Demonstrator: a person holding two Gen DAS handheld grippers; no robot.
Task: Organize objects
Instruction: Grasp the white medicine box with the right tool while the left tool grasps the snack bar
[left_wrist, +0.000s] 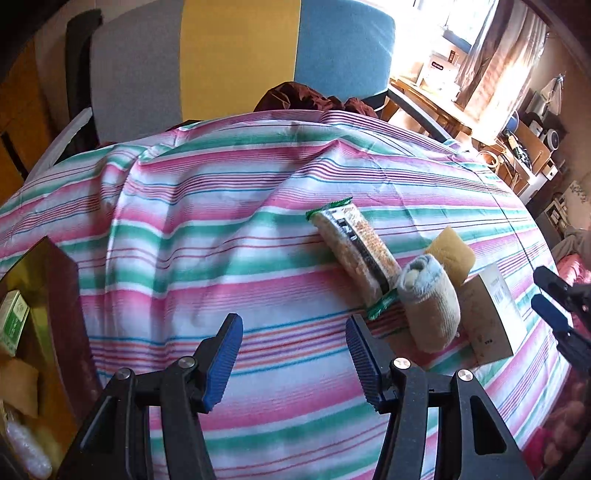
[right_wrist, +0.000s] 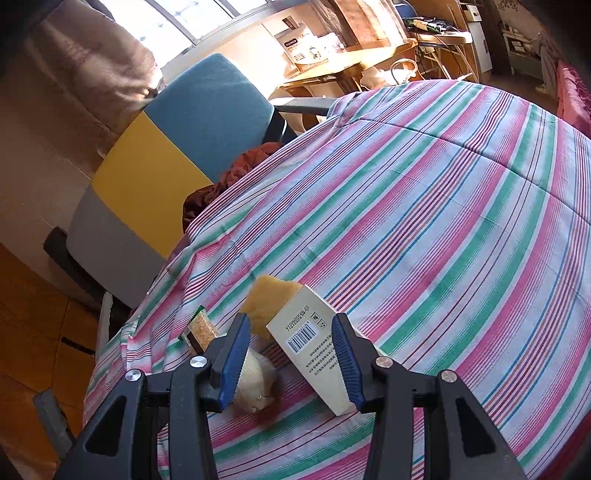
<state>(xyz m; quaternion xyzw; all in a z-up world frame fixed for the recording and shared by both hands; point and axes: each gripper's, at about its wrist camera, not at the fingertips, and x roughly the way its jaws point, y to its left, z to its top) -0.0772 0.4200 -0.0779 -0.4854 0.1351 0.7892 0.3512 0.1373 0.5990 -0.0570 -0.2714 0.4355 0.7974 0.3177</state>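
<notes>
Claws (left_wrist: 294, 363) apart; one cracker pack (left_wrist: 354, 254), sock roll (left_wrist: 430, 302), sponge (left_wrist: 452, 254), box (right_wrist: 314, 343).

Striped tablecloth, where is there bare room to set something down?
The striped tablecloth is bare between the brown storage box and the green-ended cracker packet, and beyond the cluster toward the far edge. It is crowded where packet, rolled beige sock, yellow sponge and cardboard carton bunch together.
</notes>
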